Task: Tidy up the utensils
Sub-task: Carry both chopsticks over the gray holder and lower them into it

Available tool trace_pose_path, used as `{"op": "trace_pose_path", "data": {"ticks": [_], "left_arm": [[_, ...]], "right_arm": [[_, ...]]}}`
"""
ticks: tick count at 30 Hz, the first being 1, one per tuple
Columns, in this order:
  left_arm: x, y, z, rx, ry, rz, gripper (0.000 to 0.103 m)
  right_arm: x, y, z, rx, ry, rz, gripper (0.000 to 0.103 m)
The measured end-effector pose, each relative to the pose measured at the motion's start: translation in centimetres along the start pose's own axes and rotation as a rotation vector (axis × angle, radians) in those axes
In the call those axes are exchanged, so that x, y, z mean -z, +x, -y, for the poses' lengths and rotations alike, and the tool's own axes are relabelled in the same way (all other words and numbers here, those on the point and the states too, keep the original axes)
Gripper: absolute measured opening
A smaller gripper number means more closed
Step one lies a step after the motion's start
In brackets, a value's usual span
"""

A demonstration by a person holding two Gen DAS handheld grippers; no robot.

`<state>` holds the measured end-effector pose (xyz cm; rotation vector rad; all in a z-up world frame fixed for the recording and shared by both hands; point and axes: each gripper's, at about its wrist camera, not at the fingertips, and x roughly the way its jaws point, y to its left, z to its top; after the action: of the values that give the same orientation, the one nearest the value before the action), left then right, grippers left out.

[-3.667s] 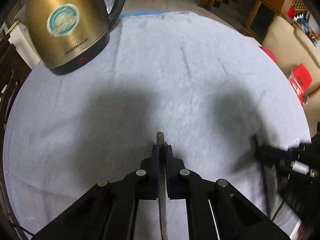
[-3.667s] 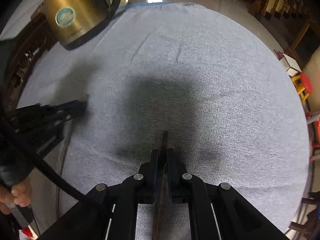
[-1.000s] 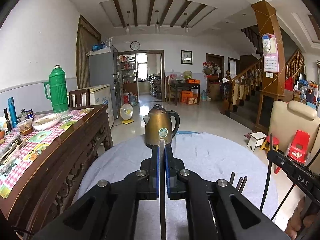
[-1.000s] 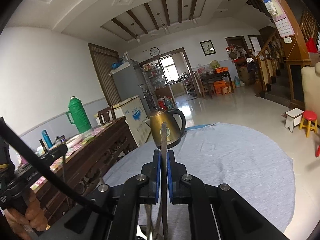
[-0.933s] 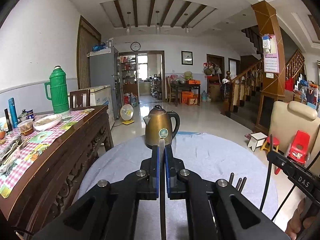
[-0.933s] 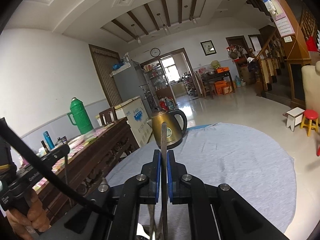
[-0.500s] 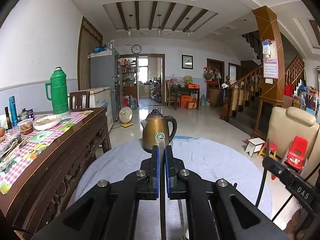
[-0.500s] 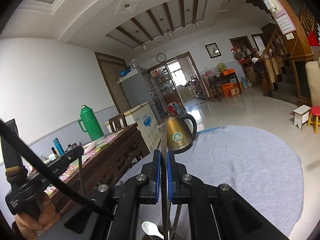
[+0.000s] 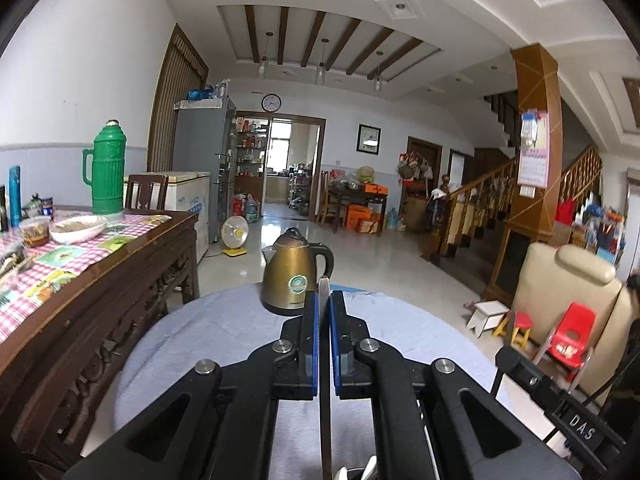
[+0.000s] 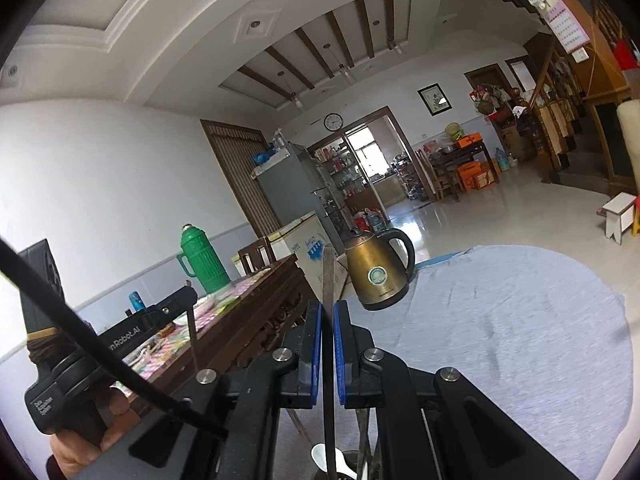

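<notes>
Grey cloth (image 9: 224, 332) is spread over the round table on which the work is done. Between the blue pads of the left gripper (image 9: 324, 308) a thin flat metal utensil (image 9: 323, 292) is clamped upright, its tip level with the kettle. The right gripper (image 10: 328, 312) is likewise closed on a flat metal handle (image 10: 329, 276) that is held upright, and below it a white spoon (image 10: 326, 454) and other utensil stems are seen in a dark holder (image 10: 352, 458) at the frame's lower edge. A brass-coloured kettle (image 9: 291, 272) is set on the cloth's far side. A green thermos (image 9: 107, 168) is stood on the wooden sideboard (image 9: 120, 264) to the left.
</notes>
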<state>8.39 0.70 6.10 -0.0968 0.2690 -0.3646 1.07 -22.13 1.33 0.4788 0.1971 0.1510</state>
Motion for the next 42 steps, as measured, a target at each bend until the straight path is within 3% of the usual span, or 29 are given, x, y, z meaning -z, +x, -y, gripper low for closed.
{"op": "trace_pose_path", "data": {"ticks": [9, 16, 20, 32, 42], "left_arm": [[0.9, 1.1, -1.2, 0.062, -0.114, 0.010, 0.005], [1.1, 1.5, -1.8, 0.048, -0.170, 0.080, 0.005], [1.5, 2.0, -1.6, 0.020, -0.172, 0.131, 0.005], [3.6, 3.9, -1.2, -0.034, -0.142, 0.127, 0.005], [4.4, 4.1, -1.3, -0.074, -0.122, 0.112, 0.005]], "right_arm": [[0.6, 0.7, 1.6, -0.030, 0.084, 0.030, 0.007], [1.0, 1.3, 2.3, -0.022, 0.106, 0.062, 0.007], [1.6, 2.0, 2.3, 0.001, 0.103, 0.078, 0.007], [0.8, 1.9, 1.1, 0.050, 0.043, 0.176, 0.007], [2.2, 2.5, 0.2, 0.079, -0.043, 0.144, 0.007]]}}
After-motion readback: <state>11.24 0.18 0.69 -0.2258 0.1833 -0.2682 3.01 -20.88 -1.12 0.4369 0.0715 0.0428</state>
